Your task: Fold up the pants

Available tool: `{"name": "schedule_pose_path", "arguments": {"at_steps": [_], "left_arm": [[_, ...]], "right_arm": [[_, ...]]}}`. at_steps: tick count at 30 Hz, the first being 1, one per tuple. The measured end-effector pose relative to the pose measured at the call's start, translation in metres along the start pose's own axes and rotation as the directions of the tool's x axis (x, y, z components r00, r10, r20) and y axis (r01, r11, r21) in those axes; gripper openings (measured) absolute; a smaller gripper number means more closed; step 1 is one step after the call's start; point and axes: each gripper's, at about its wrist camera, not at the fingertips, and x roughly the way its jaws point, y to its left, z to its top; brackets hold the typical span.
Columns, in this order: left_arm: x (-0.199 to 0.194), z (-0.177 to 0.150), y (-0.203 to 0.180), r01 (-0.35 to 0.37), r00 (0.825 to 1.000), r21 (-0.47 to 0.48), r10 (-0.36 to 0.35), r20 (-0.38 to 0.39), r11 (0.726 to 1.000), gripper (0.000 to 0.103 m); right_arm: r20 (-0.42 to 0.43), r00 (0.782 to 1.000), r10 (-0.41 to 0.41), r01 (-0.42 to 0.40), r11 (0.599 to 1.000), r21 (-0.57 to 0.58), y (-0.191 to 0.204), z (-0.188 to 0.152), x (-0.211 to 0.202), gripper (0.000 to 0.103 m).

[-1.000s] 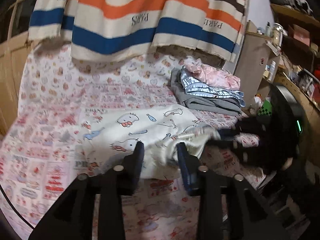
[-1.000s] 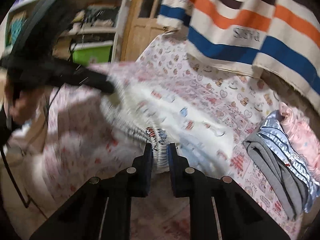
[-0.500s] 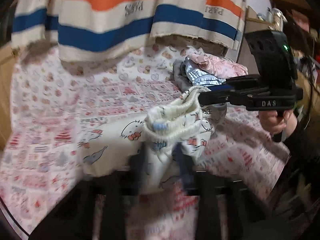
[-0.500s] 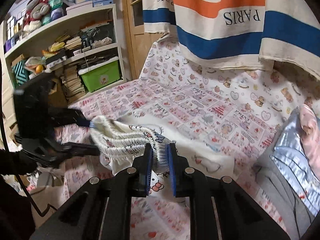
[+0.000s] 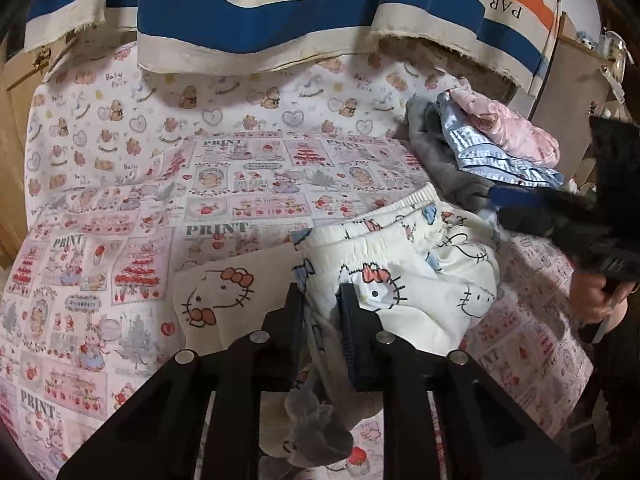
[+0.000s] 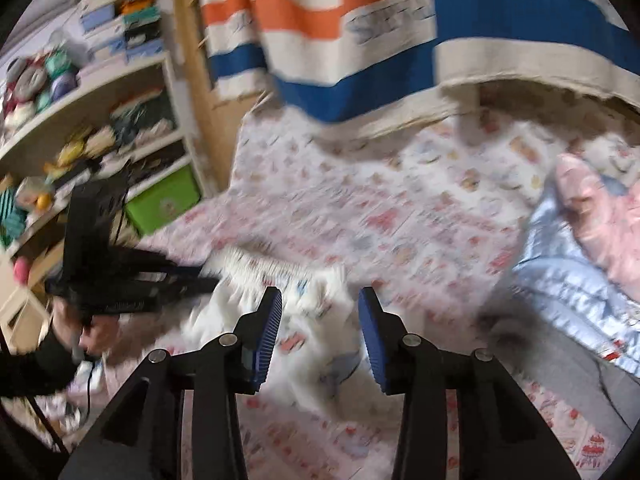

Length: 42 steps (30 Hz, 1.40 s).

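Where shelves stand, a green bin (contents hidden).

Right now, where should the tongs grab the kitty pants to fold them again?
Probably the puffy elastic waistband, the thickest, firmest edge of the white kitty pants. It lies doubled over on top, facing the folded clothes pile, so come from above on that side. The right tongs have just opened; the left tongs pinch cloth.
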Motion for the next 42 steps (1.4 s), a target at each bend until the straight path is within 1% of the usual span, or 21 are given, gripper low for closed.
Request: {"name": "schedule_pose_path", "arguments": {"at_steps": [1, 4, 7, 8, 11, 14, 16, 17, 20, 21, 24, 26, 28, 30, 32, 33, 34, 35, 36, 37, 42], "left_arm": [[-0.003, -0.001, 0.001, -0.003, 1.000, -0.009, 0.003, 0.008, 1.000, 0.026], [-0.020, -0.007, 0.000, -0.053, 0.997, 0.001, 0.052, 0.059, 0.999, 0.027], [-0.025, -0.016, 0.005, -0.143, 0.989, 0.014, 0.142, 0.047, 0.990, 0.028], [-0.023, -0.019, 0.008, -0.143, 0.989, 0.008, 0.143, 0.033, 0.990, 0.028], [-0.020, -0.027, 0.013, -0.115, 0.993, -0.007, 0.115, -0.005, 0.993, 0.028], [-0.042, -0.029, 0.006, -0.107, 0.993, -0.002, 0.107, 0.050, 0.994, 0.027], [-0.061, -0.029, -0.001, -0.097, 0.990, 0.009, 0.095, 0.100, 0.995, 0.035], [-0.067, -0.029, -0.005, -0.077, 0.991, 0.015, 0.075, 0.111, 0.997, 0.035], [-0.070, -0.033, -0.017, -0.007, 0.996, 0.036, 0.004, 0.084, 0.999, 0.035], [-0.067, -0.036, -0.019, 0.016, 0.998, 0.040, -0.019, 0.058, 0.999, 0.035], [-0.056, -0.050, -0.023, 0.048, 0.999, 0.049, -0.048, -0.005, 0.998, 0.017], [-0.046, -0.054, -0.021, 0.008, 0.999, 0.043, -0.007, -0.034, 0.999, 0.017], [-0.037, -0.055, -0.020, -0.036, 0.999, 0.040, 0.037, -0.033, 0.999, 0.017], [-0.032, -0.053, -0.019, -0.057, 0.998, 0.047, 0.058, -0.018, 0.997, 0.017], [-0.027, -0.051, -0.021, -0.070, 0.997, 0.055, 0.072, -0.023, 0.996, 0.017], [-0.026, -0.050, -0.020, -0.073, 0.997, 0.058, 0.074, -0.025, 0.996, 0.014], [-0.027, -0.050, -0.021, -0.079, 0.997, 0.062, 0.080, -0.019, 0.995, 0.002], [-0.029, -0.050, -0.021, -0.083, 0.996, 0.069, 0.084, -0.013, 0.994, 0.002], [-0.033, -0.051, -0.019, -0.076, 0.997, 0.072, 0.077, -0.008, 0.995, 0.002], [-0.038, -0.051, -0.017, -0.076, 0.997, 0.070, 0.076, 0.003, 0.995, 0.002], [-0.065, -0.048, -0.001, -0.105, 0.993, 0.051, 0.102, 0.054, 0.993, 0.001]], "right_arm": [[-0.030, 0.999, -0.019, 0.019, 1.000, -0.002, 0.002, -0.004, 0.008, 0.037], [-0.139, 0.986, -0.090, 0.095, 0.995, 0.029, -0.001, -0.018, 0.031, 0.024], [-0.123, 0.988, -0.090, 0.100, 0.992, 0.079, -0.010, -0.031, 0.026, 0.024], [-0.122, 0.988, -0.094, 0.105, 0.991, 0.087, -0.011, -0.033, 0.023, 0.024], [-0.130, 0.986, -0.101, 0.112, 0.990, 0.081, -0.010, -0.036, 0.018, 0.024], [-0.094, 0.986, -0.135, 0.142, 0.987, 0.080, -0.008, -0.034, -0.002, 0.024], [-0.052, 0.989, -0.139, 0.143, 0.985, 0.093, -0.006, -0.029, -0.016, 0.024], [-0.035, 0.990, -0.135, 0.138, 0.985, 0.102, -0.007, -0.025, -0.021, 0.025], [-0.043, 0.993, -0.110, 0.114, 0.987, 0.112, -0.007, -0.017, -0.023, 0.026], [-0.057, 0.992, -0.110, 0.116, 0.988, 0.104, -0.006, -0.018, -0.021, 0.026], [-0.092, 0.991, -0.101, 0.108, 0.992, 0.073, -0.002, -0.031, -0.020, 0.026], [-0.105, 0.990, -0.091, 0.097, 0.993, 0.060, -0.002, -0.040, -0.019, 0.026], [-0.122, 0.986, -0.111, 0.117, 0.992, 0.040, -0.003, -0.051, -0.018, 0.026], [-0.123, 0.983, -0.133, 0.140, 0.989, 0.045, -0.005, -0.054, -0.016, 0.026], [-0.133, 0.984, -0.116, 0.126, 0.990, 0.071, -0.011, -0.053, -0.009, 0.026], [-0.136, 0.984, -0.111, 0.122, 0.990, 0.072, -0.012, -0.052, -0.004, 0.026], [-0.139, 0.984, -0.112, 0.122, 0.990, 0.068, -0.012, -0.051, -0.001, 0.026], [-0.144, 0.984, -0.105, 0.114, 0.992, 0.059, -0.012, -0.050, 0.004, 0.026], [-0.148, 0.984, -0.094, 0.103, 0.993, 0.053, -0.011, -0.049, 0.006, 0.024], [-0.140, 0.985, -0.098, 0.106, 0.993, 0.054, -0.010, -0.049, 0.006, 0.006], [-0.032, 0.988, -0.154, 0.156, 0.982, 0.108, -0.011, -0.047, -0.024, 0.003]]}}
